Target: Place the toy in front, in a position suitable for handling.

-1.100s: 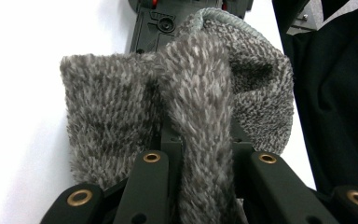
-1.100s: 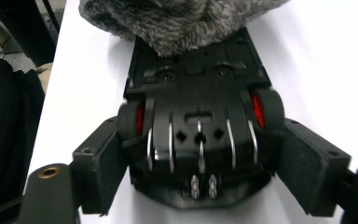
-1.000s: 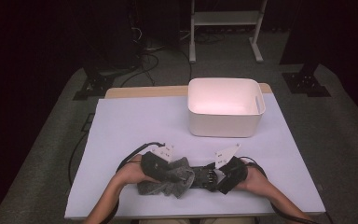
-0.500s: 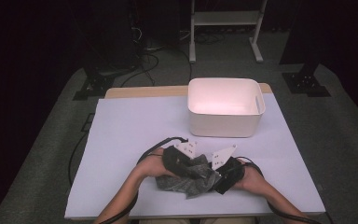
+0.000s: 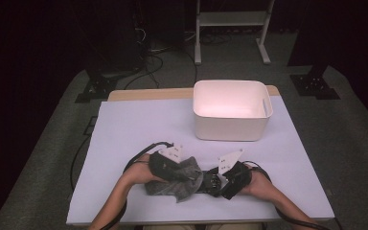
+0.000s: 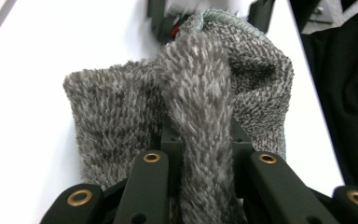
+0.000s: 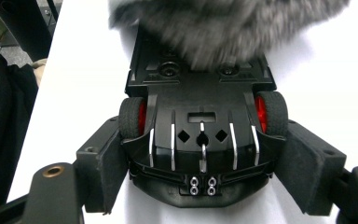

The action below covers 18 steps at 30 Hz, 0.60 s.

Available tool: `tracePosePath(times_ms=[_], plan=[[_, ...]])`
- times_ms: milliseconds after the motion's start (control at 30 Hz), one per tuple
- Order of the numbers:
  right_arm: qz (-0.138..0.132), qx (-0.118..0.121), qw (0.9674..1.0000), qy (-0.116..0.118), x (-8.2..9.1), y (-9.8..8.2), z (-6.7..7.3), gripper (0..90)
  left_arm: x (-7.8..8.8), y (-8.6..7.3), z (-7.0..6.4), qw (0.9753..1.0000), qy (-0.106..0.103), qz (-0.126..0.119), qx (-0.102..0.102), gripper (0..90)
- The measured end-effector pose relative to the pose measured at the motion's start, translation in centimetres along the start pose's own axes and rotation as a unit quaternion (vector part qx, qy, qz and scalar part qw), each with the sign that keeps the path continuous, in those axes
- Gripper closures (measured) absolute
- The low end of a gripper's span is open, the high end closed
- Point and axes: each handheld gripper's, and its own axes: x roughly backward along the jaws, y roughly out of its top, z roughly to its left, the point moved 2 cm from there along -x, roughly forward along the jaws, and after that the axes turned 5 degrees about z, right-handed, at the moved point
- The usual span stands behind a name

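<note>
A fuzzy grey knitted cloth (image 6: 200, 93), ribbed at one edge, lies bunched near the table's (image 5: 124, 129) front edge, at about 7 o'clock from the white bin (image 5: 232, 115). The left gripper (image 5: 191, 175) pinches a raised fold of it tight. The cloth drapes over one end of a black toy car (image 7: 200, 135) with red-hubbed wheels, lying underside up, which the right gripper (image 5: 212, 181) clamps across its sides.

A lab-like recording room — dark walls, loose black floor cables (image 5: 146, 60), a white-covered bench (image 5: 139, 129) — no home furnishings.
</note>
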Motion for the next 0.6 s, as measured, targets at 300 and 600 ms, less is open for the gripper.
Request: tracePosePath(times_ms=[300,600], plan=[[0.005,0.001,1.0000,0.002,-0.2,-0.1,-0.1,23.3,2.8,-3.4,0.5,0.9985,0.038,-0.001,0.038,75.6],[0.005,0.005,1.0000,0.001,-0.1,0.0,-0.2,23.3,2.1,-3.1,0.4,0.9990,0.024,-0.006,0.038,75.5]])
